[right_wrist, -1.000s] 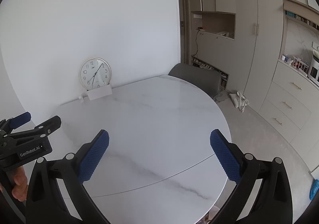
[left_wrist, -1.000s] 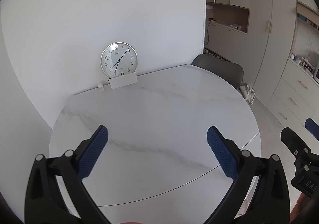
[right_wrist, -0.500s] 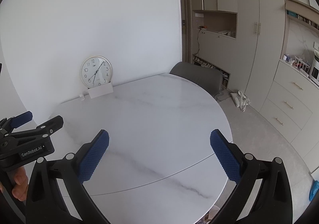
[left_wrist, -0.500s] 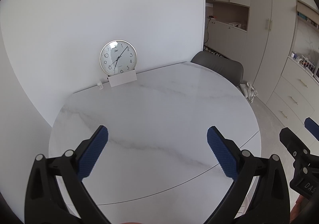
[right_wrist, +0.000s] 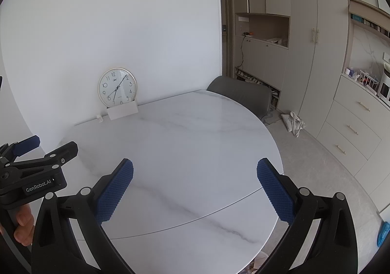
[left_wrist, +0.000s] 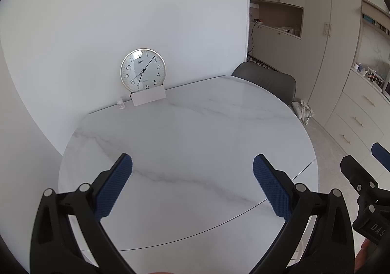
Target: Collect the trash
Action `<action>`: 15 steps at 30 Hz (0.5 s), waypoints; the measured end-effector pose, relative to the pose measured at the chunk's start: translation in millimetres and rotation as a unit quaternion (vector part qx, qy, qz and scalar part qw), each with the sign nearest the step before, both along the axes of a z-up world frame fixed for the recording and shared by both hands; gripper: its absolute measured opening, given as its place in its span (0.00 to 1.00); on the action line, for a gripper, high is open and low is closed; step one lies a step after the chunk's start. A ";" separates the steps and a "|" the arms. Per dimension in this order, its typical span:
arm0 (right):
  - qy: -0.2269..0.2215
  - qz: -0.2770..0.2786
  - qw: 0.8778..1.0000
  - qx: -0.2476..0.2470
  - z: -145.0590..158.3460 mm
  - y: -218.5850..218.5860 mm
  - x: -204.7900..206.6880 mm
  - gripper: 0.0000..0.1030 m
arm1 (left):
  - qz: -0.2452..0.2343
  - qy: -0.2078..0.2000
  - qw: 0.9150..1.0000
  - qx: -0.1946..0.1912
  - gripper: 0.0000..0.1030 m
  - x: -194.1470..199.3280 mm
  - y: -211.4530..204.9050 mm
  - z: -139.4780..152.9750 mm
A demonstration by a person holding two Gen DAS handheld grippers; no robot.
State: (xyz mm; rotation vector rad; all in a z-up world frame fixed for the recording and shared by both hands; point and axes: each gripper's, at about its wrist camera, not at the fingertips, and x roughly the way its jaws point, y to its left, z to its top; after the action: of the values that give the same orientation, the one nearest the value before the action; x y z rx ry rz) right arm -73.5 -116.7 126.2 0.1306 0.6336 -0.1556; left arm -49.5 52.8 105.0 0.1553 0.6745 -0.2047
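My left gripper (left_wrist: pixel 192 166) is open and empty, held above the near part of a round white marble table (left_wrist: pixel 195 132). My right gripper (right_wrist: pixel 195 170) is open and empty too, above the same table (right_wrist: pixel 182 137). Each gripper shows at the edge of the other's view: the right one (left_wrist: pixel 360 169) and the left one (right_wrist: pixel 36 149). No trash shows on the table. A crumpled white bag (right_wrist: pixel 295 123) lies on the floor by the cabinets, also seen in the left wrist view (left_wrist: pixel 303 108).
A round clock (left_wrist: pixel 142 70) leans on the wall at the table's back, with a white card (left_wrist: pixel 148 97) and a tiny white bottle (left_wrist: pixel 120 104) beside it. A grey chair (right_wrist: pixel 241 96) stands at the far side. Beige cabinets (right_wrist: pixel 351 127) line the right.
Both grippers have lifted and drawn back slightly, so the clock and table sit a little lower and farther. Both stay open.
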 end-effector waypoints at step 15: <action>0.001 -0.001 1.000 0.000 2.1 -3.2 -2.7 0.98 | 0.002 0.004 1.000 0.000 0.92 -4.4 -5.8 -1.3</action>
State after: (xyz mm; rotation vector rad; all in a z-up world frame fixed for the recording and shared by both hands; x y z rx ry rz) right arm -76.2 -119.9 128.3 0.1304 0.6353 -0.1571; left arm -53.9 47.0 103.7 0.1527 0.6824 -0.2009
